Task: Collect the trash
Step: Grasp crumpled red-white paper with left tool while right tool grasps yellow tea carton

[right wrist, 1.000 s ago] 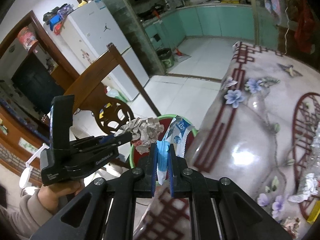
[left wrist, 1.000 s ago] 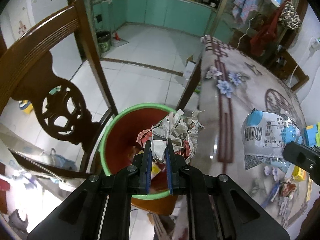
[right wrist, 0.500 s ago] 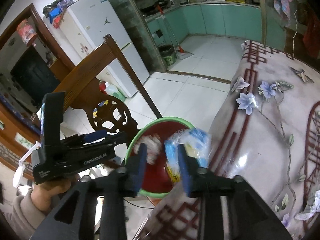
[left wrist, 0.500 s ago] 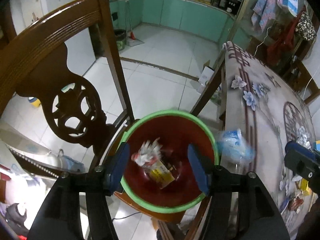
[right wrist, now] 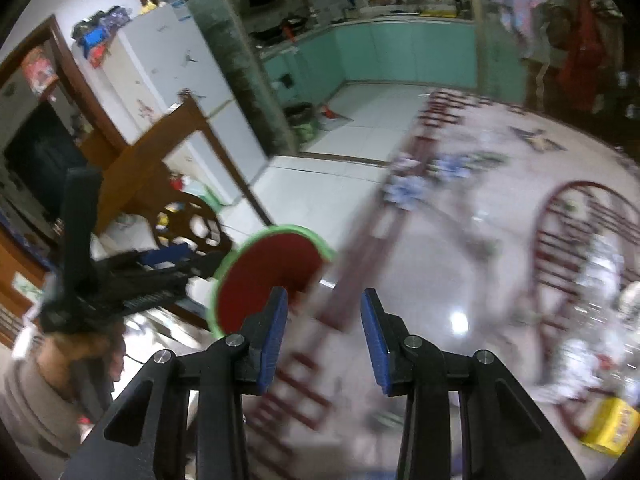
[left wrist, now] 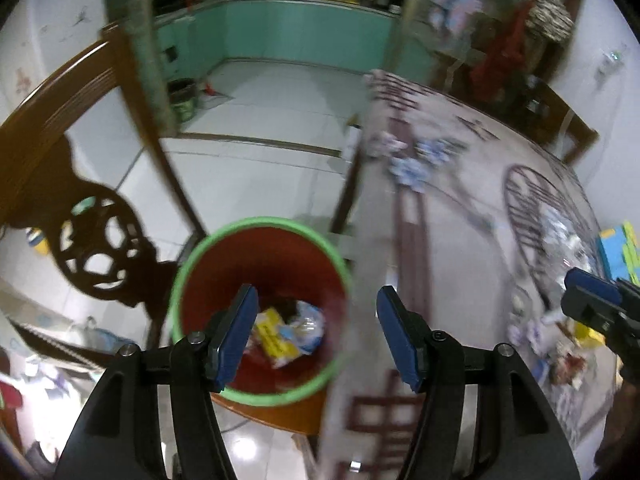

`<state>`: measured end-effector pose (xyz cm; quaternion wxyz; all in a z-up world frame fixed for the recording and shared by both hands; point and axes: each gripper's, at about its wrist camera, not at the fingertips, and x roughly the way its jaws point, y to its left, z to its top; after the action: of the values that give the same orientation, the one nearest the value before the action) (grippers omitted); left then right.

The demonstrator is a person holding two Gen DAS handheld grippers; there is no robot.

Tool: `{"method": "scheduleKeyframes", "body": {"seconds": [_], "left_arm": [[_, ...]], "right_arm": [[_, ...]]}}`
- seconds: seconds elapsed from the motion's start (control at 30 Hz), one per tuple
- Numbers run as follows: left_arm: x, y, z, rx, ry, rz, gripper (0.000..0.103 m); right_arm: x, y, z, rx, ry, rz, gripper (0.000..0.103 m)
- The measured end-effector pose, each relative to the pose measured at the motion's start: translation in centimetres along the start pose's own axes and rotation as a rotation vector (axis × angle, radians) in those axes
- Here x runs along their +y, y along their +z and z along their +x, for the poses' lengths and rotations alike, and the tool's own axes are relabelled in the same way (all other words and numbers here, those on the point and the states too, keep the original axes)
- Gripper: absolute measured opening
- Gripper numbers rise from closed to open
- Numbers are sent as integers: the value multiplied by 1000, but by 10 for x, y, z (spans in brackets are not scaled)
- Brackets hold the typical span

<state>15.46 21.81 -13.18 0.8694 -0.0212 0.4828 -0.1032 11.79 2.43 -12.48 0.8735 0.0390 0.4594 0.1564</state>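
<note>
Left gripper (left wrist: pixel 316 332): jaws stand well apart with nothing between them; it hangs over the bin's right edge, most likely because its load has just gone in.
Right gripper (right wrist: pixel 324 336): jaws partly open and empty, over the table's near left edge beside the bin; its far end shows at the right of the left wrist view.
Bin (left wrist: pixel 188 280): red inside, green rim, standing on a chair seat just left of the table so scraps can be dropped straight off the edge.
Trash in bin (left wrist: pixel 286 334): a yellow packet and pale blue-white wrappers lie at the bottom, seen between the left jaws.
Trash left (right wrist: pixel 610 426): a yellow box near the right edge of the table, with blurred white and clear wrappers beyond it, well apart from both grippers.
Table (right wrist: pixel 440 264): glossy flowered cloth; much of it is motion-blurred.
Chair (left wrist: pixel 60 184): carved wooden back rises left of the bin.
Stage: a drop looks finished; the next reach would be rightward to the far litter.
</note>
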Motion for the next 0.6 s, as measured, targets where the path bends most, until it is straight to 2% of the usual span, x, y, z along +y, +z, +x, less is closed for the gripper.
{"method": "scheduleKeyframes", "body": {"seconds": [0.13,0.17,0.2,0.27,0.37,0.43,0.5,0.6], "left_arm": [[-47,-8,-3,8,-55,66,62],[-63,-11,-3,15,-74,85,63],[-76,-14,-3,24,-92,100,63],[-111,-23,-3,47,-147,138,64],[-161,-38,-4,75,-213,200,68],[-193,-49,-4,109,-270,235,73],[-230,-64,1,161,-326,271,74],[-267,-81,10,210,-352,307,77]], "right_arm": [[-65,-27,-37,40,-113,17,36],[-85,-35,-48,70,-130,9,38],[-99,-40,-55,107,-139,-10,47],[-133,-59,-69,218,-195,-121,58],[-172,-87,-79,343,-274,-293,58],[-200,-100,-84,408,-283,-350,58],[-228,-113,-84,469,-256,-372,58],[-258,-124,-74,544,-232,-411,58]]}}
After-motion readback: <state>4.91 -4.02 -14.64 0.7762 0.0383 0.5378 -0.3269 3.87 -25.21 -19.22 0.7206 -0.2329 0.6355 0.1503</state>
